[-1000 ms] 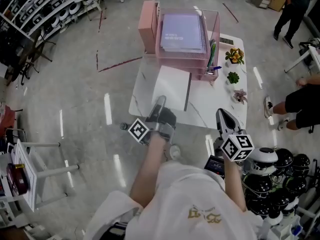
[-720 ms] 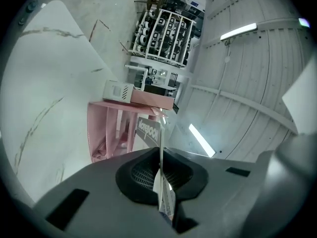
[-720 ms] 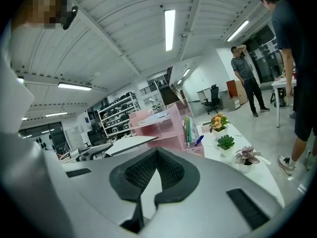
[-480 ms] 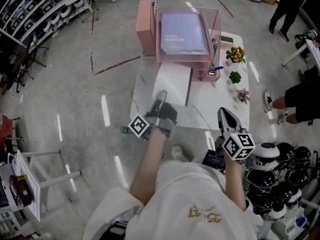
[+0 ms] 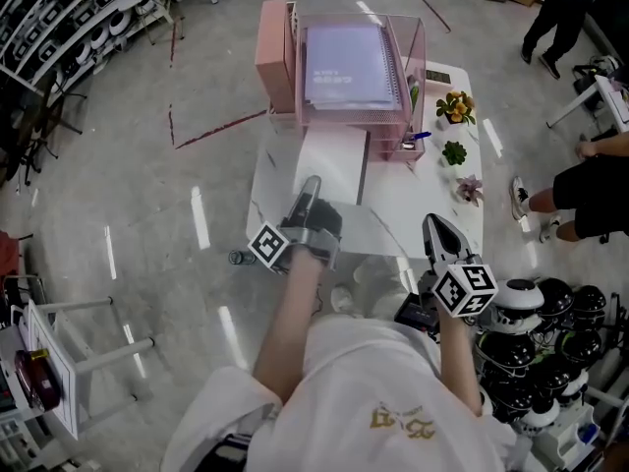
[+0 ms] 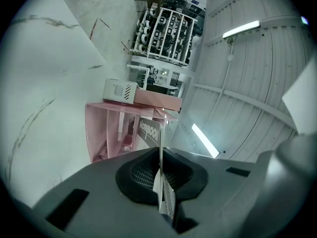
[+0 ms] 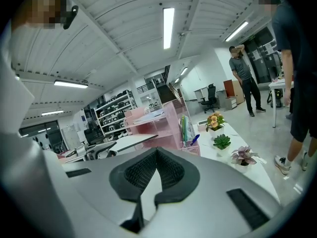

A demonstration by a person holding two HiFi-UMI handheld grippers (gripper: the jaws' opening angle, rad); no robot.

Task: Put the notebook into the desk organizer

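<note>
My left gripper (image 5: 308,193) is shut on the near edge of a pale pink notebook (image 5: 334,160) with a grey spine, held roughly flat over the white table (image 5: 423,209). The notebook's far edge lies just before the pink desk organizer (image 5: 418,77). In the left gripper view the notebook (image 6: 148,133) stands edge-on between the pads of the left gripper (image 6: 160,155), with the organizer (image 6: 106,128) beyond it. My right gripper (image 5: 439,228) hangs shut and empty near the table's front right corner. In the right gripper view its jaws (image 7: 157,152) meet on nothing.
A purple notebook (image 5: 344,62) lies on top of the organizer, pens (image 5: 413,96) stand in its right side, and a pink box (image 5: 273,57) sits at its left. Three small plants (image 5: 453,151) line the table's right edge. A person (image 5: 590,185) stands at the right, above round helmets (image 5: 550,332).
The left gripper keeps its grip, and the notebook has edged slightly nearer the organizer. The right gripper has hardly moved.
</note>
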